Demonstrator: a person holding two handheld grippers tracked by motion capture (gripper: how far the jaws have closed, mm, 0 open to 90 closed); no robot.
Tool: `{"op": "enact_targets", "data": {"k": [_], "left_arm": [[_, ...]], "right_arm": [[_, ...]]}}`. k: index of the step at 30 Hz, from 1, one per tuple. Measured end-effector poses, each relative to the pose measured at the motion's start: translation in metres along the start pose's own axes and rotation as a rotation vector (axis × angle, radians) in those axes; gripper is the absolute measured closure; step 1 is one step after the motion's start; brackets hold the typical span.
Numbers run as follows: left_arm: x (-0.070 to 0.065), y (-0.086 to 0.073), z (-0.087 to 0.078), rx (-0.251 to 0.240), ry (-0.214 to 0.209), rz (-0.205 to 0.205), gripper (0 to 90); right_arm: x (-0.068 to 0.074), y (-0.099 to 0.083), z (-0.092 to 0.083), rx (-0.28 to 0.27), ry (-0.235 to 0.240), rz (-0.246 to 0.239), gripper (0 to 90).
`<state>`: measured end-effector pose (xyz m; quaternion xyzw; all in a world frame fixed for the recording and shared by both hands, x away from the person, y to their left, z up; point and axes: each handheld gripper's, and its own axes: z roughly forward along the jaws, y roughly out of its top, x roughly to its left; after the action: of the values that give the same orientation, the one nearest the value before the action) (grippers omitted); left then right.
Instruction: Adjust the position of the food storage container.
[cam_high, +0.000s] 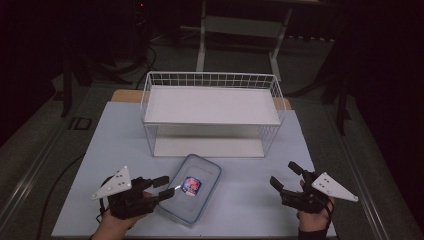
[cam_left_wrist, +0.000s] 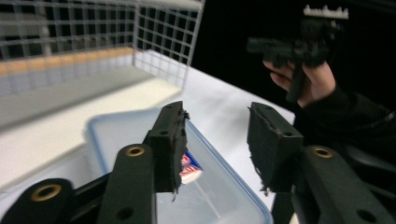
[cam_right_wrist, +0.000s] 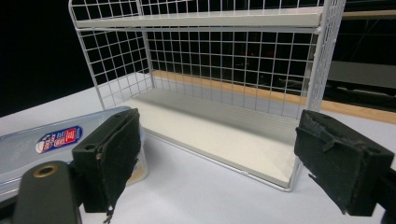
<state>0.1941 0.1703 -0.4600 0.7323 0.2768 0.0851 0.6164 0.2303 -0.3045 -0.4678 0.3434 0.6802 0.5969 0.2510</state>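
Note:
A clear plastic container (cam_high: 192, 192) with a blue-rimmed lid and a red-and-blue sticker (cam_high: 191, 185) lies flat on the table's front middle. My left gripper (cam_high: 167, 186) is open at the container's left edge. In the left gripper view its jaws stand apart, one over the lid (cam_left_wrist: 219, 196) by the sticker (cam_left_wrist: 189, 168), the other past the rim. My right gripper (cam_high: 283, 173) is open to the container's right, apart from it, nothing between its fingers. In the right gripper view the container (cam_right_wrist: 42, 140) lies at the left.
A white two-level wire shelf rack (cam_high: 212, 112) stands behind the container; its lower board (cam_right_wrist: 210, 130) faces the right gripper. The pale table (cam_high: 250, 200) has bare room between container and right hand. A white stand (cam_high: 240, 30) rises beyond the table. The surroundings are dark.

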Motion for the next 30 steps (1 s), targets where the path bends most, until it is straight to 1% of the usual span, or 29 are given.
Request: {"op": "enact_targets", "data": {"k": [1,4,5,6,7,9,10,12,17,18,19,22,24,25,29,30], "left_arm": [[-0.002,-0.001,0.003,0.013,-0.011,-0.004,58.0],[-0.01,-0.004,0.013,0.063,-0.014,0.022,64.4],[-0.012,-0.005,0.016,0.08,-0.019,0.022,67.2],[-0.013,-0.007,0.019,0.09,-0.023,0.015,71.4],[-0.014,-0.008,0.021,0.103,-0.034,0.004,71.4],[-0.016,-0.01,0.027,0.133,-0.035,0.008,74.6],[-0.017,-0.01,0.029,0.146,-0.043,-0.002,76.2],[-0.019,-0.012,0.034,0.166,-0.045,-0.011,78.4],[-0.026,-0.016,0.045,0.218,-0.074,-0.027,86.8],[-0.027,-0.017,0.047,0.235,-0.086,-0.034,87.9],[-0.028,-0.018,0.05,0.251,-0.103,-0.051,88.8],[-0.034,-0.021,0.058,0.303,-0.112,-0.042,89.1],[-0.039,-0.022,0.062,0.327,-0.109,-0.037,89.2],[-0.04,-0.023,0.064,0.33,-0.112,-0.038,89.2],[-0.043,-0.023,0.07,0.362,-0.094,-0.04,89.2],[-0.045,-0.023,0.071,0.373,-0.09,-0.032,89.2]], "right_arm": [[0.0,0.0,0.0,0.0,0.0,0.001,14.4],[0.0,0.0,0.0,-0.002,0.0,0.0,14.5],[0.0,0.0,0.0,-0.002,0.0,0.0,14.4],[0.0,0.0,0.0,-0.001,0.0,0.002,14.5],[0.0,0.0,0.0,-0.001,0.0,0.002,14.5],[0.0,0.0,0.0,0.0,0.001,0.002,14.4],[0.0,0.0,0.0,0.001,0.001,0.002,14.5],[0.0,0.0,0.0,0.002,0.0,0.003,14.4],[0.0,0.0,0.0,0.002,0.001,0.004,14.5],[0.0,0.0,0.0,0.002,0.001,0.004,14.4],[0.0,0.0,0.0,0.004,0.001,0.004,14.5],[0.0,0.0,0.0,0.003,0.001,0.005,14.4],[-0.001,0.0,0.0,0.003,0.0,0.003,14.4],[-0.001,0.0,0.0,0.003,0.0,0.005,14.5],[-0.001,-0.001,0.0,0.004,0.004,0.01,14.4],[-0.001,-0.001,0.0,0.003,0.004,0.009,14.5]]}}
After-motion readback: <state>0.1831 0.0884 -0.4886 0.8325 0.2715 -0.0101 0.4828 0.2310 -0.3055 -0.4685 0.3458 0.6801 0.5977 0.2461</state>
